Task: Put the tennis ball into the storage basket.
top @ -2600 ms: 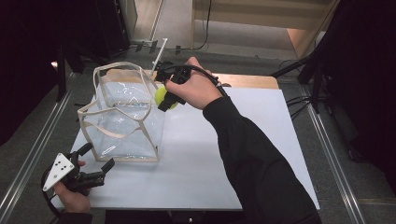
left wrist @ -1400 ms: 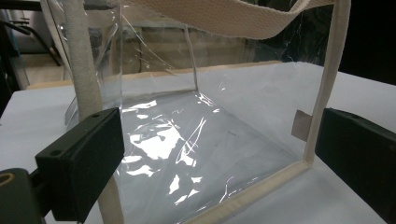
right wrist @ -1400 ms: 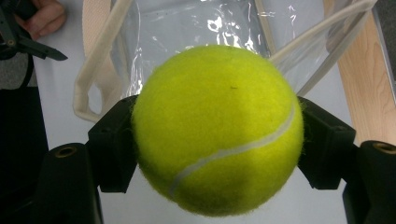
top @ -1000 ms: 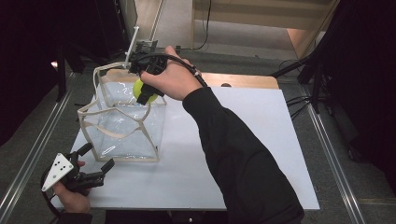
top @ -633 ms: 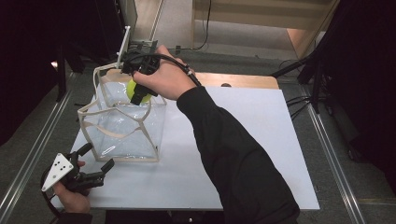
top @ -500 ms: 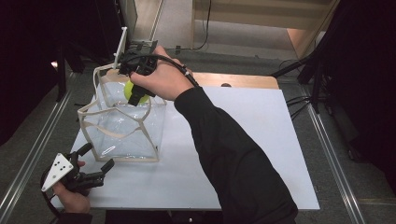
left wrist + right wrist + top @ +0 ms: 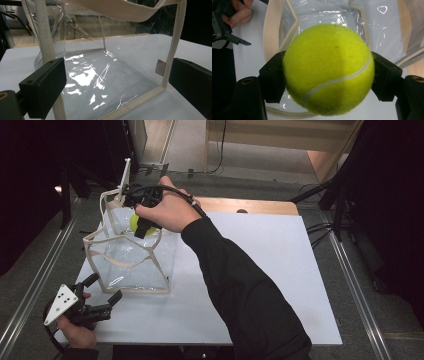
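- Over the last couple of seconds the right gripper [image 7: 143,227] has carried the tennis ball [image 7: 135,222] from beside the clear tote bag [image 7: 132,265] to a place over its open mouth; the hand has also turned, so the jaws now point down into the bag.
- What that means for the work — the carry looks all but done, and I judge the release into the bag to be the step at hand; the ball is not yet inside.
- In the right gripper view the tennis ball [image 7: 329,68] sits squarely between the two black jaws, pressed from both sides, so they stand about a ball's width apart and closed on it; beyond the ball, past the jaw tips, lie the bag's webbing rim [image 7: 270,30] and its clear floor.
- The left gripper [image 7: 92,307] has kept its place near the table's near-left corner, just short of the bag's front corner; its jaws stand wide apart and grip nothing.
- In the left gripper view the tote bag [image 7: 105,67] stands between and beyond the spread jaws, its trimmed corner edge close to the right-hand pad; whether that pad touches the trim I cannot tell.
- The white table [image 7: 260,270] lies bare to the right of the reaching arm.
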### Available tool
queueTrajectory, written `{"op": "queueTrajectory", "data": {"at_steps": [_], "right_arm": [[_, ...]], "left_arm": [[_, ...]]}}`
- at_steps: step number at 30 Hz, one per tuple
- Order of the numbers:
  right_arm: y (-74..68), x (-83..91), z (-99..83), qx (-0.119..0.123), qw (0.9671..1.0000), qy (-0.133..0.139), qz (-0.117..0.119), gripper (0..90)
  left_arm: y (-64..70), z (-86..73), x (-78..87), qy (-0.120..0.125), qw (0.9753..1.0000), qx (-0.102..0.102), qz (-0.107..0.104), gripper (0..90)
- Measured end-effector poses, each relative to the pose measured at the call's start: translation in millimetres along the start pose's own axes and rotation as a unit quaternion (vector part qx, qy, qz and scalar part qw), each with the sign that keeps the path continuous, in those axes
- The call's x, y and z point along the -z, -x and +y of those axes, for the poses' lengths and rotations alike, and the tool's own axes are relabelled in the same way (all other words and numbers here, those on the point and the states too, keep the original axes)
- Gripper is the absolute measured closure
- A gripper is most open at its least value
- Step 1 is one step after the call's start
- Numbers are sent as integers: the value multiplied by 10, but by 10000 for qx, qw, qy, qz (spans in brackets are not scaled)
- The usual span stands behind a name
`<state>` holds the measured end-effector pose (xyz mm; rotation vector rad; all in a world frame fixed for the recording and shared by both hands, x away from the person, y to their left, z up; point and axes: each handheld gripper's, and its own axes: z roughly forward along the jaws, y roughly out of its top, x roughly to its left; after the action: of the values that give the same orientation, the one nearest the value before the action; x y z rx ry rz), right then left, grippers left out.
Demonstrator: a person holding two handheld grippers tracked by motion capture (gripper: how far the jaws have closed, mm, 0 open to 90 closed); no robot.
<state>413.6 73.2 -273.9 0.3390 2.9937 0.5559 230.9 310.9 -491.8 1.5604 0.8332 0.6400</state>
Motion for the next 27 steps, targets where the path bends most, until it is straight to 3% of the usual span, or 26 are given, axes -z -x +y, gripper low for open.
{"op": "queueTrajectory", "data": {"at_steps": [20, 23, 27], "right_arm": [[-15, -295, -127, 95, 9996, -233, 113, 237], [-22, -288, -149, 122, 9997, -224, 12, 231], [-42, -260, -170, 182, 9996, -192, 16, 124]], "left_arm": [[3, -1, -3, -3, 10000, -2, -2, 13], [2, -2, -3, -11, 10000, -14, 1, 13], [2, -1, -5, -27, 10000, -32, -1, 13]]}}
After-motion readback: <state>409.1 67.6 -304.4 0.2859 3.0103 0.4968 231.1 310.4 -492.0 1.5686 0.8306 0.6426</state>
